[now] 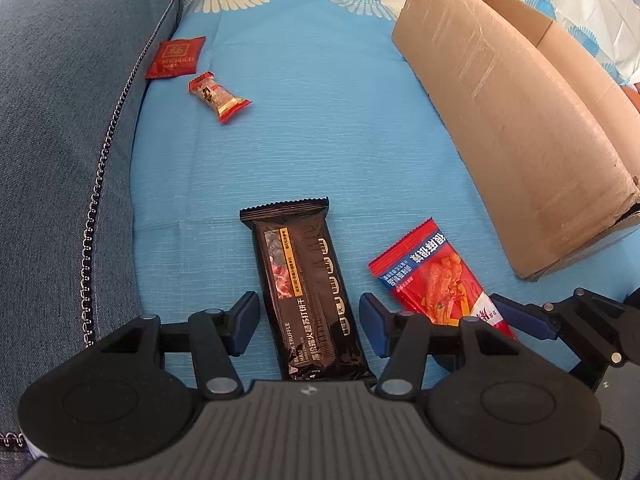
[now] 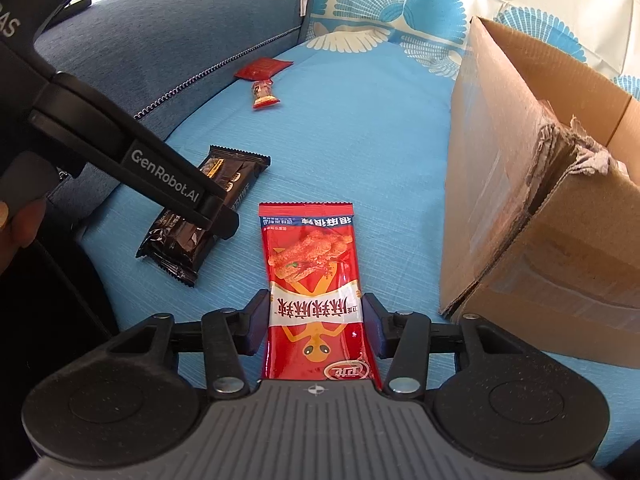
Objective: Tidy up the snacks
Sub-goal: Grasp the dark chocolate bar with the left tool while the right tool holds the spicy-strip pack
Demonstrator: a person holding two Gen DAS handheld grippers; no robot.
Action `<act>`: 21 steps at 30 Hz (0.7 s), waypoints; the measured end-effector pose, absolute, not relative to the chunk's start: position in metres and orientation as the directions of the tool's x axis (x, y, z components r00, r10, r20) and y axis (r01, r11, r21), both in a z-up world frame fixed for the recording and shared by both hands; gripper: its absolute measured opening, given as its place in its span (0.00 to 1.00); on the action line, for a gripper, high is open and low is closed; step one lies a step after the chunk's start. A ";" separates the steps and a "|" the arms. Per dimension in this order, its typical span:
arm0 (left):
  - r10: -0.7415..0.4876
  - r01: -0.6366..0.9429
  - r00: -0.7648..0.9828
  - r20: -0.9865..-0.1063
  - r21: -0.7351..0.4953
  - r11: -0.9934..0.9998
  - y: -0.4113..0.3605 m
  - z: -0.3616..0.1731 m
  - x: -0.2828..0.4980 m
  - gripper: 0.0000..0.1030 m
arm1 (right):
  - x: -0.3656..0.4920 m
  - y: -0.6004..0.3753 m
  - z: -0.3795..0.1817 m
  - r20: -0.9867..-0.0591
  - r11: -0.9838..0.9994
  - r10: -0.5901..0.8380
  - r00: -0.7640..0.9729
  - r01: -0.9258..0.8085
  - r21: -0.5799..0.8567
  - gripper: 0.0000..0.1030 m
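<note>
On blue sofa seat: left claw wide, straddling black snack bar; right claw wide, straddling red snack packet; cardboard box beside.

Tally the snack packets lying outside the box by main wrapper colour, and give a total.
Black: 1, the black truffle cracker pack
Red: 3, the long red spicy snack pack, the flat red sachet and the small red candy
Total: 4, all on the blue cover beside the cardboard box
</note>
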State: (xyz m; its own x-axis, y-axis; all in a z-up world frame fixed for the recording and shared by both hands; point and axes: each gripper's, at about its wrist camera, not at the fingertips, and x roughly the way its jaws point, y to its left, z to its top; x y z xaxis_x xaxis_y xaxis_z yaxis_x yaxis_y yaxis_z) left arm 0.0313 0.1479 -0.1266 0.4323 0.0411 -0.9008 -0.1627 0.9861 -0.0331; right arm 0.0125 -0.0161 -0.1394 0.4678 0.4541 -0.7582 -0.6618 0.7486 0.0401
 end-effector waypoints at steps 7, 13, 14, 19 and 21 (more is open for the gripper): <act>0.054 -0.163 0.433 -0.900 -0.020 0.986 0.148 -0.126 0.030 0.46 | 0.013 -0.021 -0.136 -0.738 0.762 0.460 0.494 -0.646 0.042 0.47; 0.059 -0.179 0.444 -0.894 -0.024 0.984 0.150 -0.124 0.029 0.41 | 0.014 -0.021 -0.136 -0.747 0.763 0.456 0.484 -0.645 0.048 0.47; 0.062 -0.184 0.447 -0.893 -0.025 0.983 0.151 -0.123 0.028 0.41 | 0.015 -0.021 -0.136 -0.749 0.762 0.455 0.483 -0.646 0.046 0.47; 0.062 -0.190 0.446 -0.893 -0.027 0.981 0.151 -0.122 0.028 0.41 | 0.018 -0.018 -0.137 -0.760 0.761 0.446 0.472 -0.647 0.045 0.48; 0.059 -0.183 0.435 -0.899 -0.023 0.983 0.151 -0.123 0.030 0.42 | 0.019 -0.016 -0.137 -0.762 0.761 0.445 0.470 -0.647 0.045 0.48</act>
State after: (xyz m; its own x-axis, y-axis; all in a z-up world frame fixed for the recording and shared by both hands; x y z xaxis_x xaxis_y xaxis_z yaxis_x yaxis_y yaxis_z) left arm 0.0295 0.1506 -0.1233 0.4347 0.0593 -0.8986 -0.1826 0.9829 -0.0235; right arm 0.0194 -0.0165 -0.1371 0.4703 0.4446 -0.7623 -0.6466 0.7615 0.0452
